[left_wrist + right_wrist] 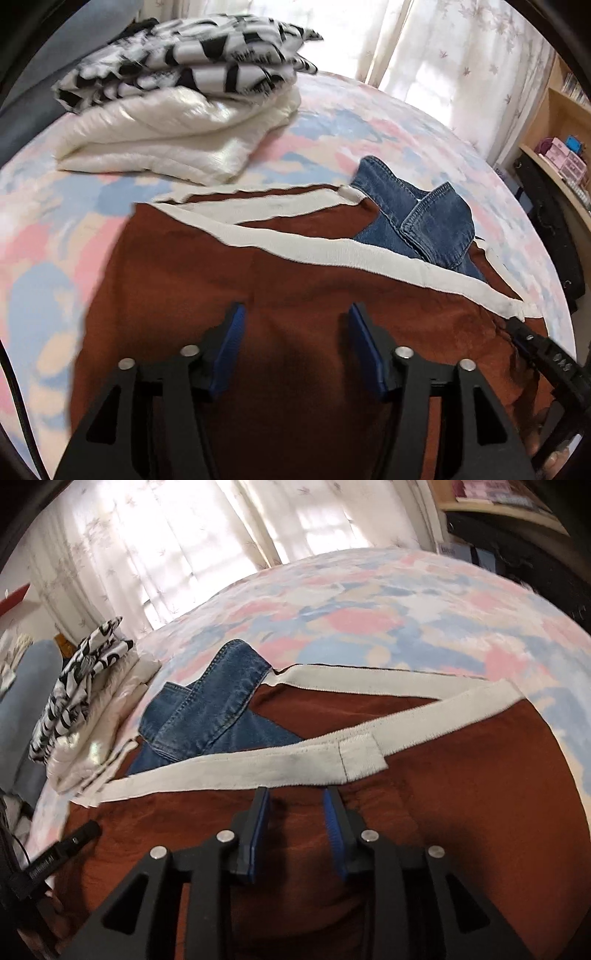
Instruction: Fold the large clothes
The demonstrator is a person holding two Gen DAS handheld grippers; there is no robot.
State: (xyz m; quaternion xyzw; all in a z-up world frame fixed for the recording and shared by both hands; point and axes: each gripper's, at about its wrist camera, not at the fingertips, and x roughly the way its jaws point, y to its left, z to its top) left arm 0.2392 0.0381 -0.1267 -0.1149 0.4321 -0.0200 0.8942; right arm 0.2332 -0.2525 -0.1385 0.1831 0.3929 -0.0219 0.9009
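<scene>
A rust-brown garment with cream bands lies spread on the bed, whose cover is patterned pink and blue. A denim piece rests on its far edge. Folded clothes are stacked far left. Curtains hang behind; shelves stand right. The left claw and right claw hover released over the garment.

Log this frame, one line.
left tongs: open, empty | right tongs: open, empty | brown garment: flat on bed
</scene>
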